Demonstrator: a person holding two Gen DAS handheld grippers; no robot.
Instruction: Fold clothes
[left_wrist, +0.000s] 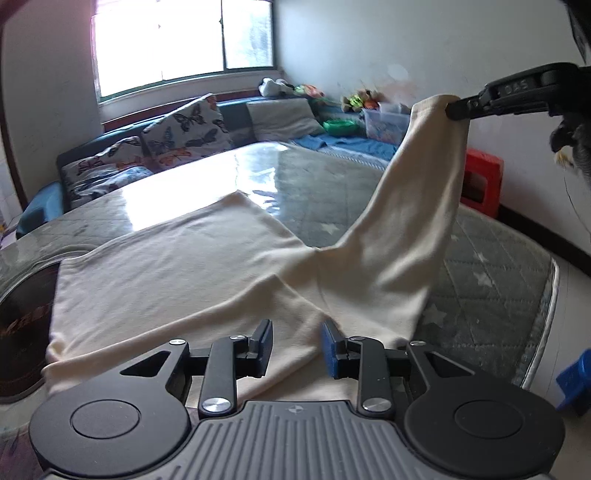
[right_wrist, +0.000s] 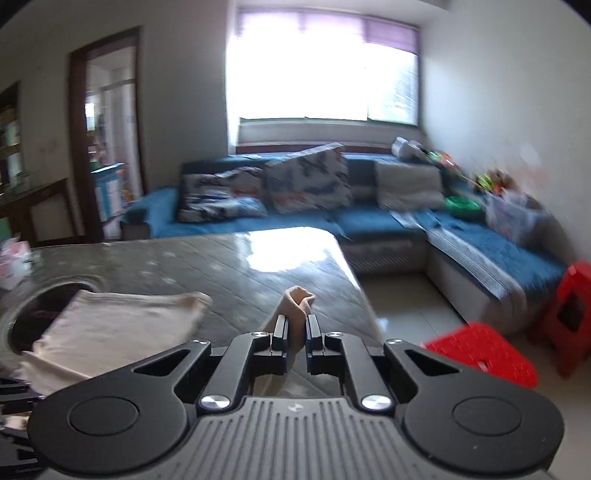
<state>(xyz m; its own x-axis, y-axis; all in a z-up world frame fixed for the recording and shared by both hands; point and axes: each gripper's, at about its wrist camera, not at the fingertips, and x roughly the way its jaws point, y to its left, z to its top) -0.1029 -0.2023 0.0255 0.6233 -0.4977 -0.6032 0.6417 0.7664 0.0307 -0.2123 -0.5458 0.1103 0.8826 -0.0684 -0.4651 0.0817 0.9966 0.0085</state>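
While the right gripper (left_wrist: 452, 110) lifts one corner, cream garment (left_wrist: 207, 280) half-raised off bench (left_wrist: 491, 273).

Right gripper's jaws pressed together on a bunched corner of the cloth, seen poking past its tips in the right wrist view (right_wrist: 295, 325); held high, likely to carry that flap over the body as a fold. Left gripper (left_wrist: 297, 347) low at the near edge, jaws spread, gripping nothing; cloth passes under and between them, probably waiting to pin or take the near hem. Garment mostly flat on the quilted, glossy bench cover; main panel runs from near-left toward the far middle. Lifted flap forms a taut band, long axis rising from near centre up to upper right. Flat part's long axis lies roughly left-right across the left wrist view.
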